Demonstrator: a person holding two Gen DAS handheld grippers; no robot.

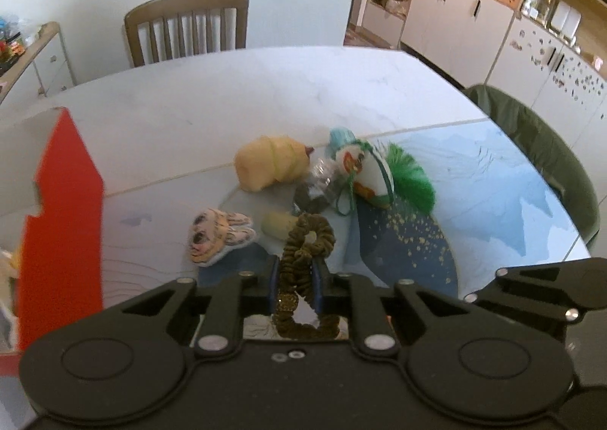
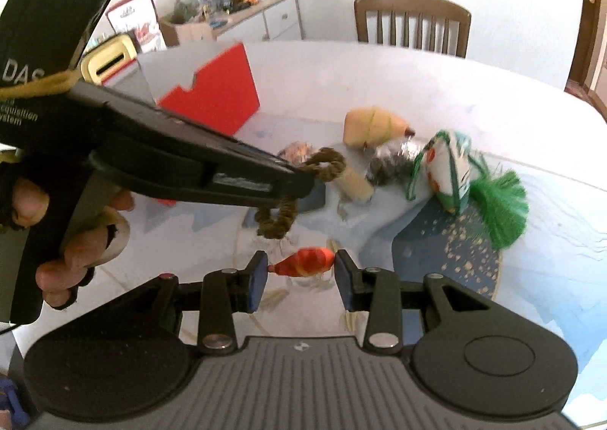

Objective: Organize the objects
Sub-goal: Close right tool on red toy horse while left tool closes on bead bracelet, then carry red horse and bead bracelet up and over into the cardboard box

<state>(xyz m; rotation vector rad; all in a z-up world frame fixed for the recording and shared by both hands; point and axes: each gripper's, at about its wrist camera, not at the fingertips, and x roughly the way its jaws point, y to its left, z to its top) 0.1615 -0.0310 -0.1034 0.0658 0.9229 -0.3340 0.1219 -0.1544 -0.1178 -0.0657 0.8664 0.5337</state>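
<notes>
My left gripper (image 1: 297, 274) is shut on an olive-brown scrunchie (image 1: 303, 244), held just above the blue placemat (image 1: 474, 179). The right wrist view shows that same left gripper (image 2: 299, 179) in a person's hand (image 2: 76, 244), with the scrunchie (image 2: 282, 215) dangling from it. My right gripper (image 2: 301, 276) is open; a small orange-red toy (image 2: 307, 262) lies between its fingertips on the mat. Beyond lie a yellow plush (image 1: 271, 164), a tiger-striped plush (image 1: 216, 234), a pale yellow cylinder (image 1: 277, 225), foil-wrapped bits (image 1: 318, 183) and a white sachet (image 1: 364, 172) with a green tassel (image 1: 413, 179).
A red and white box (image 1: 60, 221) stands at the table's left, and appears as the red box (image 2: 216, 96) behind the left gripper. A wooden chair (image 1: 186, 27) is at the far edge, and a green-covered chair (image 1: 542, 149) on the right. The white table (image 1: 265, 88) stretches beyond the mat.
</notes>
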